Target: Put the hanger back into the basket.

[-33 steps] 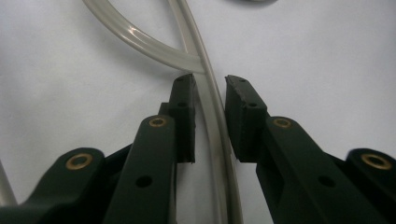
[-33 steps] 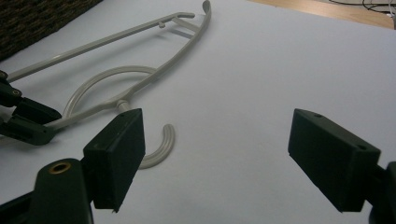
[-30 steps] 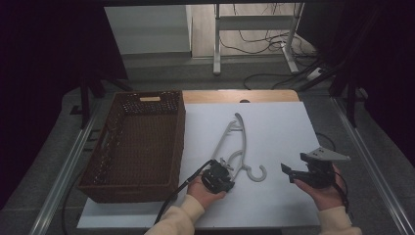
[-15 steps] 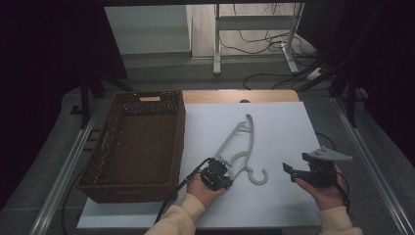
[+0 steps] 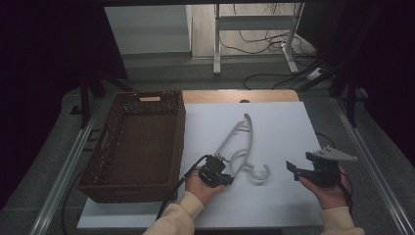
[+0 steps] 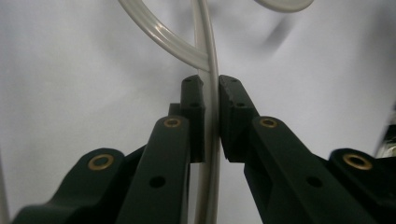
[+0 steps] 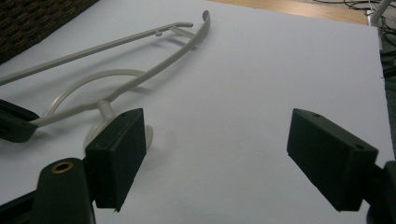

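A white plastic hanger (image 5: 243, 139) lies across the white tabletop, its hook (image 5: 259, 174) toward the near edge. My left gripper (image 5: 219, 171) is shut on the hanger's thin lower bar. In the left gripper view both black pads (image 6: 192, 100) press on that bar (image 6: 205, 56) from either side. My right gripper (image 5: 301, 169) hovers open to the right of the hook, nothing between its jaws. The right gripper view has the hanger (image 7: 140, 42) ahead and left of the open right gripper (image 7: 219, 149), and the held end seems slightly off the surface.
A brown woven basket (image 5: 178, 137) stands on the left, close beside the left hand. The white tabletop (image 5: 284, 127) extends to the right and far side. Behind it are a wooden edge (image 5: 235, 96), a stand and floor cables.
The hanger's far end has swung a little to the right, and the left gripper has closed on its bar. The right hand has kept still.
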`<action>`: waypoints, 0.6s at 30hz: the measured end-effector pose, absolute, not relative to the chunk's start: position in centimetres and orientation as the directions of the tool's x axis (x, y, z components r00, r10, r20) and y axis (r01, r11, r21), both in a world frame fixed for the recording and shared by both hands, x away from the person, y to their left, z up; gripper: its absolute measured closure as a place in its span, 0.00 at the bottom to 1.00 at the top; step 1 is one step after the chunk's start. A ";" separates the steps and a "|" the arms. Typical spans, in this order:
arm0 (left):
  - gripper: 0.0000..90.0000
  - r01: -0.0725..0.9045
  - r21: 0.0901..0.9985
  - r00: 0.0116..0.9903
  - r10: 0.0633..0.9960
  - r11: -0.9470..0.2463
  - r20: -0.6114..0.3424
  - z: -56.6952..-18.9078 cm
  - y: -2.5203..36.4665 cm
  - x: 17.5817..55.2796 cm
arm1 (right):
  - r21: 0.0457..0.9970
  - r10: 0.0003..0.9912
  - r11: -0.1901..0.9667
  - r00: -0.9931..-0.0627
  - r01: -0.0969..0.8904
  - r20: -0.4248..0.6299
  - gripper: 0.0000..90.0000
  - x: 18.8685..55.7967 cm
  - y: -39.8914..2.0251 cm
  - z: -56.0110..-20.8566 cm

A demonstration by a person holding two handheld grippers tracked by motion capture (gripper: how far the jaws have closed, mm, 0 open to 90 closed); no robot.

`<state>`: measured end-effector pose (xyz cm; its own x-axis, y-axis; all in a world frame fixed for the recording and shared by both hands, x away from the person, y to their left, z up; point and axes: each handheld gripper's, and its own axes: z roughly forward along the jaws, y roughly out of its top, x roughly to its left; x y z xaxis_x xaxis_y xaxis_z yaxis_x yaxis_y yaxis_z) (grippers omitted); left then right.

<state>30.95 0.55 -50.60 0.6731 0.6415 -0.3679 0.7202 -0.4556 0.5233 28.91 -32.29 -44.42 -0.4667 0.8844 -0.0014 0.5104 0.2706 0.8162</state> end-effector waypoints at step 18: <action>0.91 0.678 0.643 0.705 0.563 -0.356 -0.431 -44.5 2.1 30.1 | 0.827 0.893 0.250 -0.449 0.504 0.004 0.22 28.9 -32.7 -44.3</action>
<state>30.12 2.14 -44.47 0.7050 0.5633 -0.4309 0.6777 -0.3561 0.6434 28.92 -32.69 -44.34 -0.4493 0.8934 0.0042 0.5041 0.2497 0.8268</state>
